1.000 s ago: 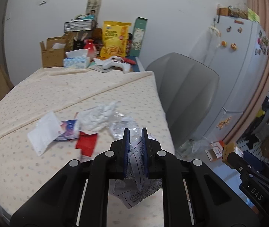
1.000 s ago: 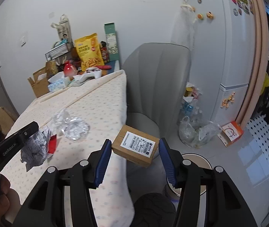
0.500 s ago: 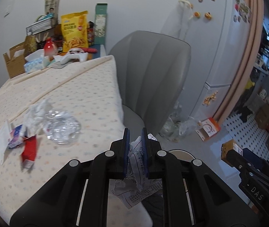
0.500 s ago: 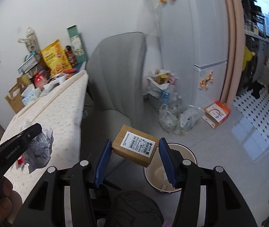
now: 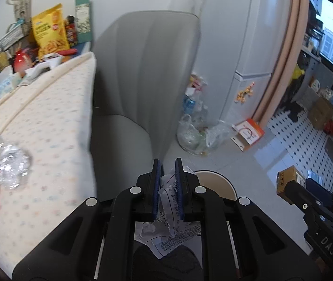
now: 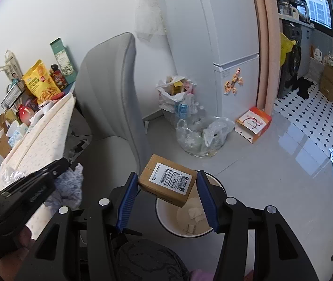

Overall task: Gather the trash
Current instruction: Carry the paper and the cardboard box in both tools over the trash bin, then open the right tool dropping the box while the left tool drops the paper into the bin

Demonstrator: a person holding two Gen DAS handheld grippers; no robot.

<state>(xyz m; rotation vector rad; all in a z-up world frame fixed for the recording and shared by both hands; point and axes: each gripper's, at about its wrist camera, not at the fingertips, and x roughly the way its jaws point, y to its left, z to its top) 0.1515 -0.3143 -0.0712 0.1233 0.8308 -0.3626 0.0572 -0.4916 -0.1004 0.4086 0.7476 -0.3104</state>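
Your left gripper, jaws nearly closed, pinches light, tear-prone crumpled printed paper at lower centre, while your right gripper, jaws half open, clamps the stiff, light cardboard box by its sides above the bin.

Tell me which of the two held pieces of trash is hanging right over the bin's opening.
The cardboard box with the barcode label, clamped in the right gripper, hangs over the white bin. The crumpled paper in the left gripper is off beside the table.
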